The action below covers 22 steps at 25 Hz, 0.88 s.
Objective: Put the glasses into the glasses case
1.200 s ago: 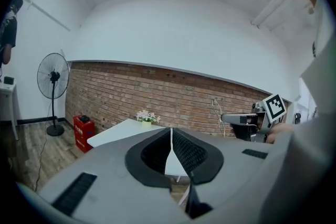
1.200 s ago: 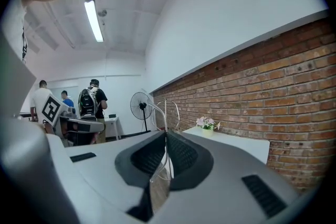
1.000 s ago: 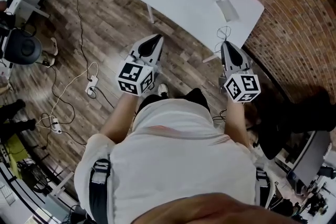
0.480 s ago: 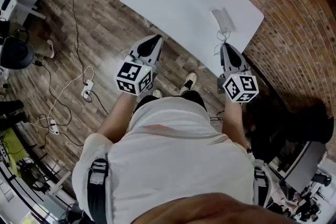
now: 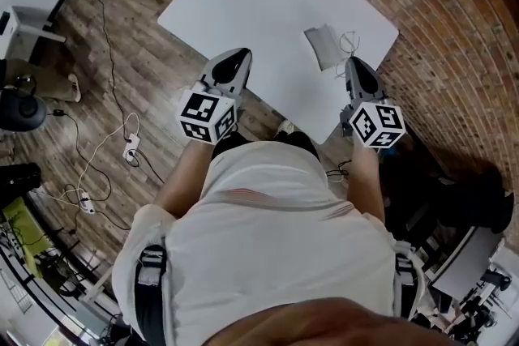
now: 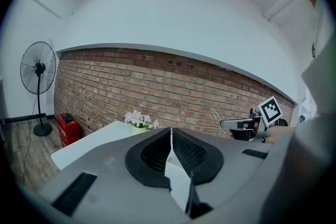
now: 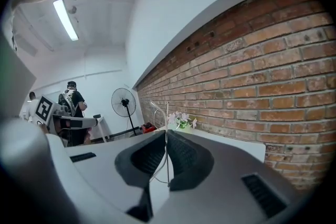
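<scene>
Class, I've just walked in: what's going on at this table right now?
A person stands at a white table with a gripper in each hand. The right gripper is shut on thin wire glasses, close to the grey case lying on the table. The left gripper is shut and empty at the table's near edge. The glasses are not yet in the case.

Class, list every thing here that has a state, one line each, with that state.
left gripper: jaws shut, nothing between them.
right gripper: jaws shut on the glasses.
glasses: held over the table, not in the glasses case.
glasses case: lying on the table; open or closed unclear.
</scene>
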### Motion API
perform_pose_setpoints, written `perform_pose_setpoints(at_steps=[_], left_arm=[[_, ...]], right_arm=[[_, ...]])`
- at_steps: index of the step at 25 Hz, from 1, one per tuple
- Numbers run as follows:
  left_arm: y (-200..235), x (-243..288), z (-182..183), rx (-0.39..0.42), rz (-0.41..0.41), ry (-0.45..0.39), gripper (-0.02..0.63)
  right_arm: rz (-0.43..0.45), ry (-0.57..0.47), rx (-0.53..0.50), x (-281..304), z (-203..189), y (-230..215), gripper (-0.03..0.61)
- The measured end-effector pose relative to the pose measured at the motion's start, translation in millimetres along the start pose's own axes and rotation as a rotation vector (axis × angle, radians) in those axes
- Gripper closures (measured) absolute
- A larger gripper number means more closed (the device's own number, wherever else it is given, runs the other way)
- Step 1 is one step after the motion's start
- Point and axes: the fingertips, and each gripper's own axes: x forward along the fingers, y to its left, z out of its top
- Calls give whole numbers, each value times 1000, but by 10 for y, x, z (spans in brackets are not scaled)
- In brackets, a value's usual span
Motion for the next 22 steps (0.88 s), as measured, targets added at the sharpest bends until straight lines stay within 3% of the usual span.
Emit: perform_pose_setpoints(at_steps=[6,15,22], left_arm=[[130,398,-39,-7,-72,42,591],[477,928,-178,-1,-326,140,591],[583,956,-198,-12,-343,158,591]], right_arm=[[-70,60,13,241,-95,-212,515],[-293,143,49,376,-324,-88,515],[-320,250,-32,553,-570,-128,515]])
